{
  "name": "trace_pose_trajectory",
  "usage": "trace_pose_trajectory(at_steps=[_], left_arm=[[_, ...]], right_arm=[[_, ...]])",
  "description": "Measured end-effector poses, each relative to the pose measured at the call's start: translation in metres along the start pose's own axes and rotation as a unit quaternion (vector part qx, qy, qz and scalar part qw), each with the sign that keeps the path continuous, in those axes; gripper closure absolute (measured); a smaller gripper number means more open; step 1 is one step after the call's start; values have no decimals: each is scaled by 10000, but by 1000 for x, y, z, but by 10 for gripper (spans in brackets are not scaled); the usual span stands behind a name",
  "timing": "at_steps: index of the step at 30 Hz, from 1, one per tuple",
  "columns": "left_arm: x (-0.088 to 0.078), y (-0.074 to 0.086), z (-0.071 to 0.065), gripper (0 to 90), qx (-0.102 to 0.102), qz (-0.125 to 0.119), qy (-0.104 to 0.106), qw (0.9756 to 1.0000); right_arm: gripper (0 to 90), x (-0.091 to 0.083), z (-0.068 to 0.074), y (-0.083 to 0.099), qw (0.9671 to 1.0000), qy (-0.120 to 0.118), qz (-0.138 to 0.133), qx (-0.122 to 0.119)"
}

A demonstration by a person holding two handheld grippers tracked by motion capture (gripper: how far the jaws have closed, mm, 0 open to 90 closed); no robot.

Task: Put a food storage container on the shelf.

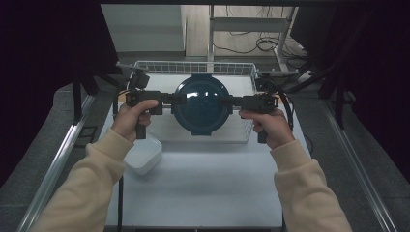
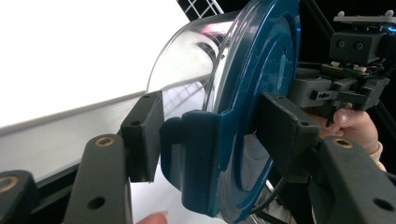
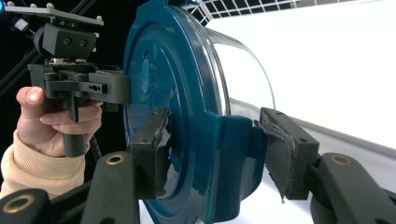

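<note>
Person's sleeved forearms at bottom; L gripper [image 1: 178, 98] and R gripper [image 1: 226, 101] each clamp a side tab of a round blue-lidded clear bowl [image 1: 201, 104], held between them above wire basket [image 1: 193, 67] on white worktop [image 1: 203, 183]. White tub [image 1: 143, 154] near L wrist.

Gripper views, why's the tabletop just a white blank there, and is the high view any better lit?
Left gripper view: the table is blown out to plain white, while the blue lid and the clear container stay sharp. Right gripper view: same glare on the table, with a sheen on the lid. High view: dim and soft, dark at both sides.
</note>
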State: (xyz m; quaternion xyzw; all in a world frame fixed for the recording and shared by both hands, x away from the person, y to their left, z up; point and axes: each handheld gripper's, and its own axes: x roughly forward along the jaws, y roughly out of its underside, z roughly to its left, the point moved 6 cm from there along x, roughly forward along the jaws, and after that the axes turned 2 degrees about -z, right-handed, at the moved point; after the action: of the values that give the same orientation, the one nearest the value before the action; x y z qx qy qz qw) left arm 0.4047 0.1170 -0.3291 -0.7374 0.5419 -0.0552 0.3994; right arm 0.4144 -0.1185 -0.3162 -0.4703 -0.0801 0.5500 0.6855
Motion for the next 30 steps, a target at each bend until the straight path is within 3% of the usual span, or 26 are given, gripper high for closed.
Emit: trace_pose_trajectory(at_steps=[16, 30], left_arm=[[11, -37, 10, 427, -60, 81, 3, 9999], [11, -67, 31, 427, -215, 54, -1, 9998]], right_arm=[[452, 7, -16, -30, 10000, 4, -25, 90], [463, 27, -29, -59, 9999, -92, 12, 134]])
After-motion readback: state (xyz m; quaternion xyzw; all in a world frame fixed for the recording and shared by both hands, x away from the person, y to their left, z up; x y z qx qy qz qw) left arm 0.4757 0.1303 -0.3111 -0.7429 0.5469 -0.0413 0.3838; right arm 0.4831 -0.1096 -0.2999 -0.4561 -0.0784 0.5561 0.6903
